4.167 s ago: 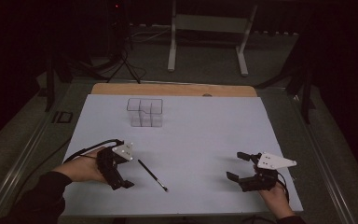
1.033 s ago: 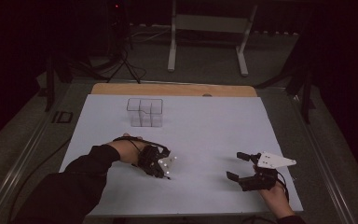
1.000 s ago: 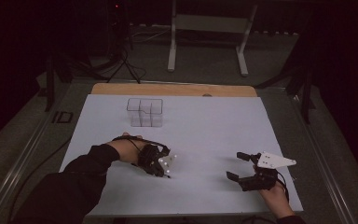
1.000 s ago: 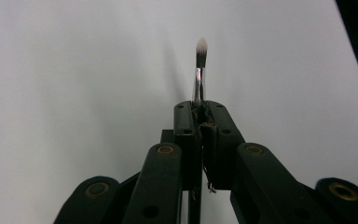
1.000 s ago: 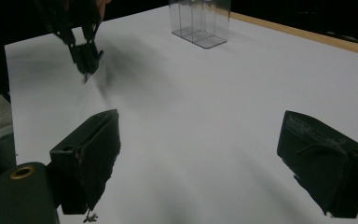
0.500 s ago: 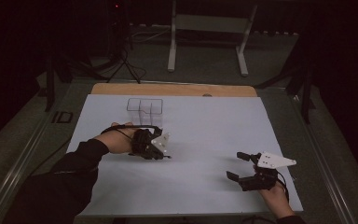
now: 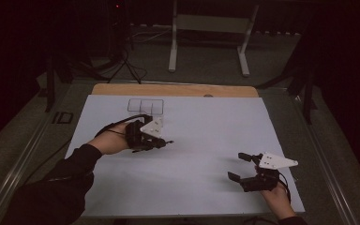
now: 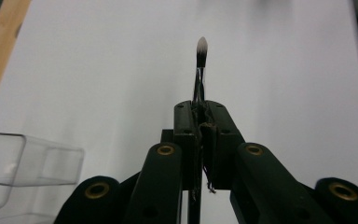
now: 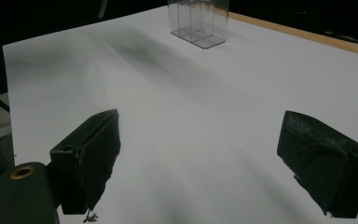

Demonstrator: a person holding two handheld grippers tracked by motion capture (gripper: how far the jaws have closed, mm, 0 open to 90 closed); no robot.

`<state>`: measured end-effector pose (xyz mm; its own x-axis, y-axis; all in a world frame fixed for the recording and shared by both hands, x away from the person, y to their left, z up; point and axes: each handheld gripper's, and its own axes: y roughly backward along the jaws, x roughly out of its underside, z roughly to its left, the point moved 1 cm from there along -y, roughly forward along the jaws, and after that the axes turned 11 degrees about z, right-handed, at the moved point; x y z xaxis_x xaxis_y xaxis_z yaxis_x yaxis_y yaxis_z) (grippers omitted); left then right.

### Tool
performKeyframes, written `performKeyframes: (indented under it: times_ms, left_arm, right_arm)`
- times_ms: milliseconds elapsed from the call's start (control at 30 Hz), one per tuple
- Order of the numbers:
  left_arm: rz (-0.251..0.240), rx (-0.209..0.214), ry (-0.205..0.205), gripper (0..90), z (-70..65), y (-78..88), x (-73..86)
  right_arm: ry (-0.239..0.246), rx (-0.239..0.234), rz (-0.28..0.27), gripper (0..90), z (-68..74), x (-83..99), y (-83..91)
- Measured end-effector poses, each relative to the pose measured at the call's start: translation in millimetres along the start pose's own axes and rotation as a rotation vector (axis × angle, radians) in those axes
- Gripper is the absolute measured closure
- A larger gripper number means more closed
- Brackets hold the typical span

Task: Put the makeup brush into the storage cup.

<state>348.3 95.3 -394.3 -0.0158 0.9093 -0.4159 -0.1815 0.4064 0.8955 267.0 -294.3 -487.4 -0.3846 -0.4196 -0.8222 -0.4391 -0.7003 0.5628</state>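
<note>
A white sheet is covering the table, with a wooden edge showing at twelve o'clock and a dark room with a metal stand lying beyond. At five o'clock the right gripper is resting wide open, holding nothing. At ten o'clock the left gripper is clamping a thin brush, its bristle tip sticking out past the closed fingers, near the clear box.

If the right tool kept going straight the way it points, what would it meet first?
Probably nothing soon: ahead of the open right tool lies bare white sheet; the clear box stands far off, slightly aside.
</note>
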Motion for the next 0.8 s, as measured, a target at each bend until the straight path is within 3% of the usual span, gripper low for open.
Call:
performKeyframes:
  times_ms: [33,100,333,433,500,800]
  left_arm:
    - [-0.009,-0.021,0.013,85.5,-1.1,1.2,0.4]
    - [-0.036,-0.012,0.031,85.5,-3.7,3.5,1.8]
    - [-0.130,-0.050,0.136,85.5,-12.2,12.1,9.7]
    - [-0.138,-0.064,0.165,85.5,-12.8,14.5,13.7]
    - [-0.166,-0.088,0.221,85.5,-12.3,17.0,24.3]
    - [-0.192,-0.136,0.291,85.5,-12.9,22.9,33.7]
  right_arm:
    - [0.000,0.001,-0.001,13.2,-0.1,0.0,0.0]
    - [-0.003,0.002,-0.001,13.1,0.2,0.0,0.6]
    - [-0.002,0.001,-0.003,13.2,0.2,-0.1,0.8]
    - [-0.002,0.001,-0.003,13.2,0.1,0.0,1.0]
    - [-0.003,0.002,-0.004,13.1,0.3,0.1,1.4]
    - [0.002,0.004,-0.005,13.1,0.3,-0.3,1.7]
